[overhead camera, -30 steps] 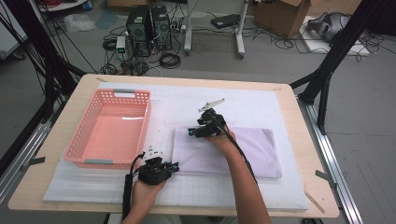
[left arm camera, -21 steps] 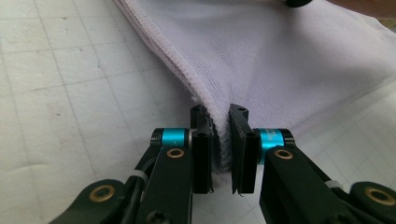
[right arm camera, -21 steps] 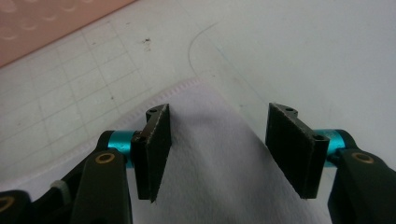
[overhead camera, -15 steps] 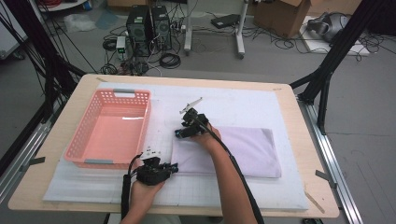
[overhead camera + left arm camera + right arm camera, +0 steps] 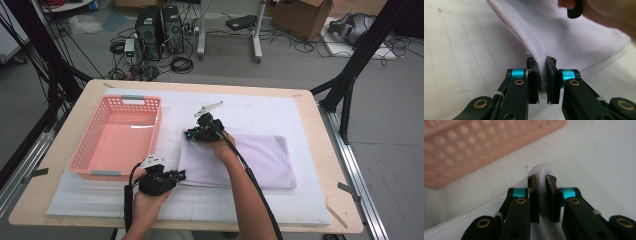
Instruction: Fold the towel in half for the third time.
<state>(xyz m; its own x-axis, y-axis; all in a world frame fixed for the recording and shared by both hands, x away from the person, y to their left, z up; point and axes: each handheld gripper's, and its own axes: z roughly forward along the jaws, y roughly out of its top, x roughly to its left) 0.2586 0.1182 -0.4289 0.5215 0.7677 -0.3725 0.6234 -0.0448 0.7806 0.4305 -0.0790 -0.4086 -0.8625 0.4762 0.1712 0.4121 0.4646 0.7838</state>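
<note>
A folded pale lavender towel (image 5: 260, 160) lies flat on the white mat (image 5: 260, 107), right of centre. My left gripper (image 5: 179, 175) is at the towel's near-left corner. In the left gripper view its jaws (image 5: 541, 61) are shut on the towel's stitched folded edge (image 5: 524, 37), which lifts slightly. My right gripper (image 5: 192, 134) is at the far-left corner. Its jaws (image 5: 541, 178) are shut on the rounded towel corner (image 5: 540, 167). The right hand shows at the top of the left gripper view.
A pink perforated basket (image 5: 82, 150) stands on the mat left of the towel, its wall (image 5: 461, 150) close ahead of the right gripper. The wooden table's edge (image 5: 340, 220) runs just past the mat. Cables and boxes lie on the floor beyond.
My right gripper has moved left along the towel's far edge to its far-left corner. The left gripper has stayed at the near-left corner.
</note>
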